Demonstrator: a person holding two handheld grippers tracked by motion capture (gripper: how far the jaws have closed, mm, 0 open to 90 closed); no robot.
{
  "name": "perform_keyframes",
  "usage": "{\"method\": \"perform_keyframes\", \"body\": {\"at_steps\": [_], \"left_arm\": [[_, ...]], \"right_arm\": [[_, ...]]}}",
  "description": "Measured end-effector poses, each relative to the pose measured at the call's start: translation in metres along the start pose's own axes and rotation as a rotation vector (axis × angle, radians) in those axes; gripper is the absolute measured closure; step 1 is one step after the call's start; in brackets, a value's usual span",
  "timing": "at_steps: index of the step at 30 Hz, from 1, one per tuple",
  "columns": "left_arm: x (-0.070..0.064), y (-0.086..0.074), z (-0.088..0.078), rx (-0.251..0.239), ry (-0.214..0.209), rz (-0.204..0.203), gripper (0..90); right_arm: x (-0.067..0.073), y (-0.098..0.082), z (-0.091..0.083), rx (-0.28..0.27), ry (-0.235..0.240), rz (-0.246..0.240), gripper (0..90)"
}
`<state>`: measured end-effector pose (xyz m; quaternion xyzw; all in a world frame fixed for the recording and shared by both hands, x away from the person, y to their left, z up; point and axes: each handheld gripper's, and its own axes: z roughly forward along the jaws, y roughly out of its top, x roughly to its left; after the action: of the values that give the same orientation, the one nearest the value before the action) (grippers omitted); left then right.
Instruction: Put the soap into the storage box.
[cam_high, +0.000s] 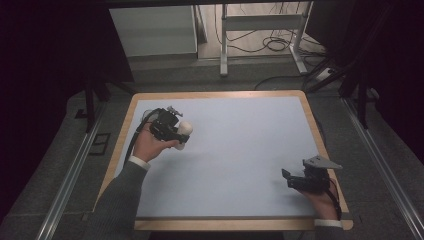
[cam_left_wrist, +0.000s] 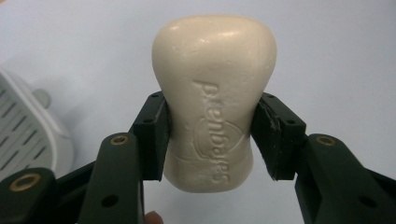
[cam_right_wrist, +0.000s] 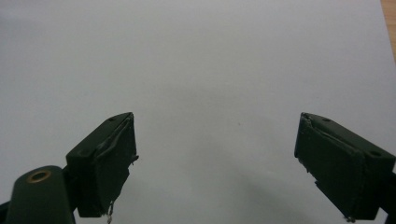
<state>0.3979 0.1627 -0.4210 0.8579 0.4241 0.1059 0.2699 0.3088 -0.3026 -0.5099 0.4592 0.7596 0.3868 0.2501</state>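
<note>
Item: my left gripper (cam_left_wrist: 211, 135), jaws pinching soap bar (cam_left_wrist: 214, 93) above the tabletop (cam_high: 240, 150); my right gripper (cam_right_wrist: 217, 158), jaws spread, level over same tabletop.

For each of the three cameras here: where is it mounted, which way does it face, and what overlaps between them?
High view: above the person's side, facing forward and down on the table; forearms, hands, left hand-held gripper, right hand-held gripper.
Left gripper view: on the left hand-held gripper, along its jaws clamped on the soap bar; white slotted dish at left.
Right gripper view: on the right hand-held gripper, jaws apart over bare table.
Shared: the soap appears in the high and left gripper views.
</note>
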Motion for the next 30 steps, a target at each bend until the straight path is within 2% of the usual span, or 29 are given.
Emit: {"method": "perform_keyframes", "body": {"at_steps": [5, 10, 17, 30], "left_arm": [[0.013, -0.001, -0.003, 0.003, 0.018, -0.027, 49.6], [0.023, 0.000, -0.005, 0.007, 0.033, -0.038, 49.6], [0.036, 0.000, -0.008, -0.005, 0.044, -0.073, 49.6], [0.054, 0.003, -0.017, -0.018, 0.068, -0.106, 49.6]], "right_arm": [[-0.001, -0.001, 0.001, 0.002, -0.004, 0.004, 12.5], [-0.001, -0.001, 0.001, 0.003, -0.007, 0.003, 12.5], [-0.002, 0.000, 0.000, 0.002, -0.007, 0.008, 12.5], [-0.003, -0.001, 0.000, 0.005, -0.011, 0.010, 12.5]]}}
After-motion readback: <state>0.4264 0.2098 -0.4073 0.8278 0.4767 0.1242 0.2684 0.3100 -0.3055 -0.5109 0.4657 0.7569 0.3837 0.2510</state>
